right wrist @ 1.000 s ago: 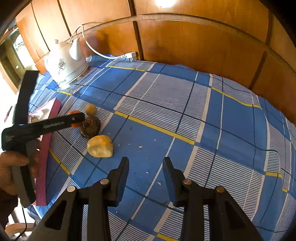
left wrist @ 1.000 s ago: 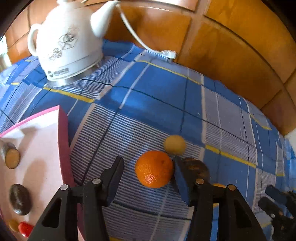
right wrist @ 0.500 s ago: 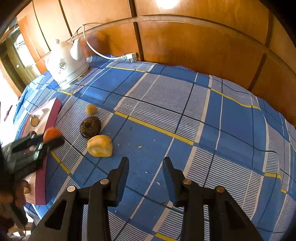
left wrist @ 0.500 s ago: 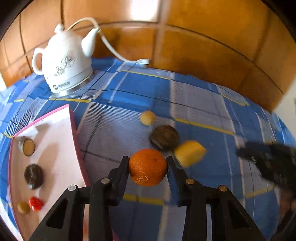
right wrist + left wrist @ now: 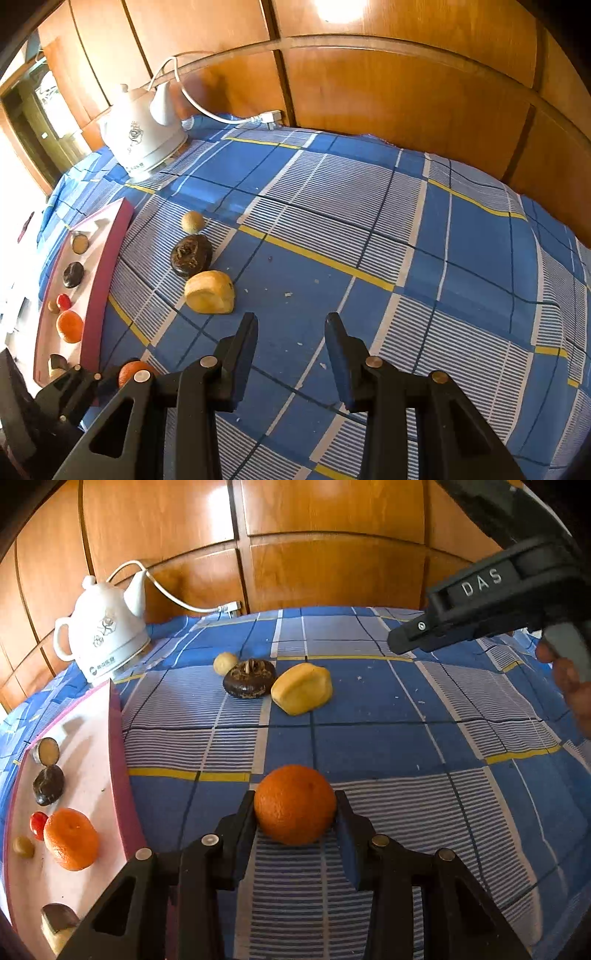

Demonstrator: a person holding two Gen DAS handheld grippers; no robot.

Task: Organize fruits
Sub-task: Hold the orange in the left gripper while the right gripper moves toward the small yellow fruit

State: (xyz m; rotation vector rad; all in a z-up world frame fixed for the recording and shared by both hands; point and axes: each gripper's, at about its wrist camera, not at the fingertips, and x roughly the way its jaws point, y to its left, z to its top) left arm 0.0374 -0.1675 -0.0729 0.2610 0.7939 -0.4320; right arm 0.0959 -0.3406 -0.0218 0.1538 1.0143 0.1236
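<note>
My left gripper (image 5: 295, 814) is clamped on the orange (image 5: 294, 804), now lifted off the checked cloth (image 5: 369, 716) and drawn back beside the pink tray (image 5: 110, 716), away from the yellow fruit (image 5: 302, 688) and dark fruit (image 5: 249, 677). A second orange (image 5: 71, 839) already lies in the tray. My right gripper (image 5: 290, 328) hangs apart and empty. The orange's height is hard to judge, probably clear.

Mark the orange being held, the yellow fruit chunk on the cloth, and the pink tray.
held orange (image 5: 294, 804), left wrist view, centre of its peel.
yellow fruit chunk (image 5: 209, 292), right wrist view, middle of its top face.
pink tray (image 5: 96, 746), left wrist view, bare inner floor.
</note>
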